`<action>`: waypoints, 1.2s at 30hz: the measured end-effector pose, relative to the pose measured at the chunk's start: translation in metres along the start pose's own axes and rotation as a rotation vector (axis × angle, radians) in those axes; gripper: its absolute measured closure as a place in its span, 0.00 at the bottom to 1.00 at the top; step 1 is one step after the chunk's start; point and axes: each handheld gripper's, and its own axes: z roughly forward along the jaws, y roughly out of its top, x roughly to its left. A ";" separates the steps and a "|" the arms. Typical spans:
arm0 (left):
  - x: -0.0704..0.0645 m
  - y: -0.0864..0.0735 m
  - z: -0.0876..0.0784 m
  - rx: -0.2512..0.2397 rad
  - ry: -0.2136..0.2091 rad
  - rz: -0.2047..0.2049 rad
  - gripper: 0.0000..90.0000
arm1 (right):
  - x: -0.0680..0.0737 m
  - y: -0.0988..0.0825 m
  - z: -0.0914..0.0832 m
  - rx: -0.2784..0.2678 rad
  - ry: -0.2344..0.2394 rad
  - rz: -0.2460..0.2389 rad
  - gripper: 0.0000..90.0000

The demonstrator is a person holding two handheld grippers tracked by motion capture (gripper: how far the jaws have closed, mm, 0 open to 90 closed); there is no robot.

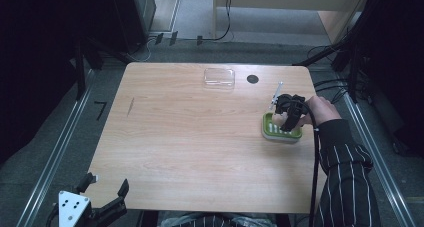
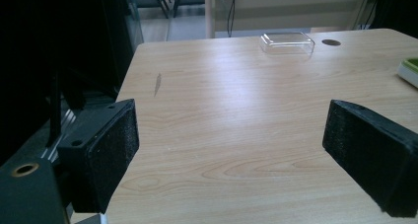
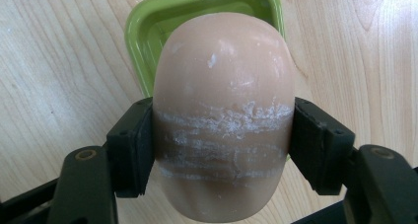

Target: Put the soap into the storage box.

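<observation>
Right hand-held gripper (image 3: pixel 222 150) clamps soap (image 3: pixel 223 115) over green dish (image 3: pixel 148 31); left hand-held gripper (image 2: pixel 229 150) gaping; clear lid (image 1: pixel 219 79) far.

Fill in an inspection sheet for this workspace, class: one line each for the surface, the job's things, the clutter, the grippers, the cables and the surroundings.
Surface: wooden table, with a dark streak near its left edge and a round dark hole at the far side.
Job's things: pinkish soap bar, scuffed white, over a green soap dish; clear plastic lid at the far edge.
Clutter: nothing seen.
Grippers: right gripper shut on the soap bar; left gripper open at the near left corner, holding nothing.
Cables: black cable trailing from the right gripper; more on the floor beyond the table.
Surroundings: grey floor, metal rails on both sides, dark equipment.
</observation>
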 end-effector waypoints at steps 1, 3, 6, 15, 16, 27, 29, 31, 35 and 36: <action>0.000 0.000 0.000 0.003 0.000 0.002 0.08 | -0.001 0.000 0.001 -0.001 -0.001 -0.008 0.37; 0.000 0.000 -0.001 -0.001 0.003 -0.002 0.08 | -0.003 0.002 0.002 0.000 0.003 -0.015 0.37; 0.001 -0.001 -0.002 0.000 0.005 -0.003 0.08 | -0.003 0.003 0.003 0.002 0.002 -0.010 0.37; 0.001 -0.001 -0.004 -0.001 0.009 -0.003 0.08 | -0.009 0.003 0.010 0.008 0.015 -0.017 0.37; 0.001 -0.001 -0.004 -0.002 0.009 -0.004 0.08 | -0.009 0.003 0.011 0.007 0.013 -0.018 0.37; 0.002 -0.002 -0.006 0.001 0.015 -0.006 0.08 | -0.012 0.002 0.021 0.021 0.031 -0.020 0.37; 0.002 -0.002 -0.006 -0.002 0.017 -0.006 0.08 | -0.013 0.002 0.023 0.025 0.030 -0.031 0.37; 0.002 -0.002 -0.006 -0.001 0.018 -0.007 0.08 | -0.012 0.003 0.024 0.023 0.037 -0.028 0.37; 0.002 -0.002 -0.006 0.000 0.018 -0.006 0.08 | -0.013 0.004 0.029 0.031 0.040 -0.033 0.37; 0.002 -0.002 -0.006 -0.001 0.019 -0.006 0.08 | -0.013 0.003 0.030 0.032 0.040 -0.032 0.37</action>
